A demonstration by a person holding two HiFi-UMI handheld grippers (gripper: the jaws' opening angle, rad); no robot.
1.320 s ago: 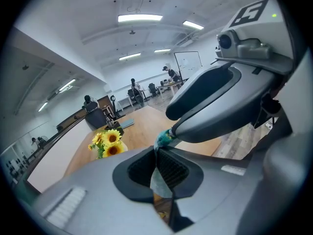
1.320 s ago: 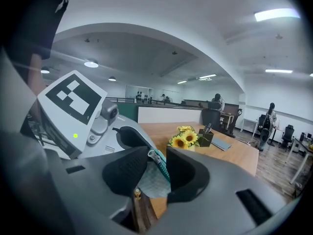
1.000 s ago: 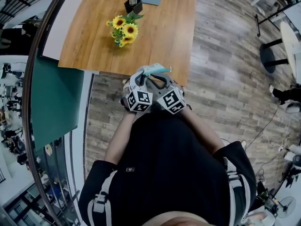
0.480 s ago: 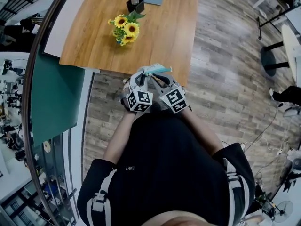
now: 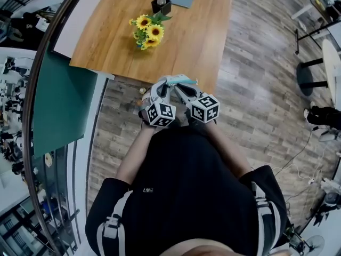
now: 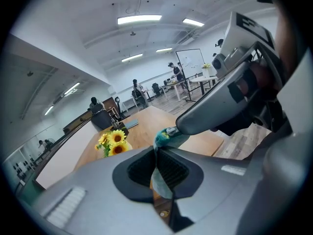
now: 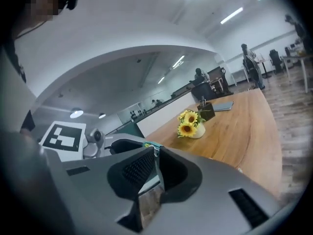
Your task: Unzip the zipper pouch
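Teal fabric, the pouch (image 6: 162, 138) looks light and floppy; your left gripper's (image 6: 156, 153) jaws pinch its end, right gripper's (image 7: 157, 152) the pull (image 6: 169, 131).

Head view looks steeply down past the person (image 5: 181, 185) onto the table (image 5: 202, 36) — both gripper views ride close behind their jaws, facing across it; all three share the sunflowers (image 5: 148, 33).

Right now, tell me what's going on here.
A person stands at a wooden table with a gripper in each hand, holding a teal zipper pouch in the air near the table's edge. The left gripper is shut on the pouch's fabric. The right gripper is closed at the pouch's top end, apparently on the zipper pull. Sunflowers stand on the table.
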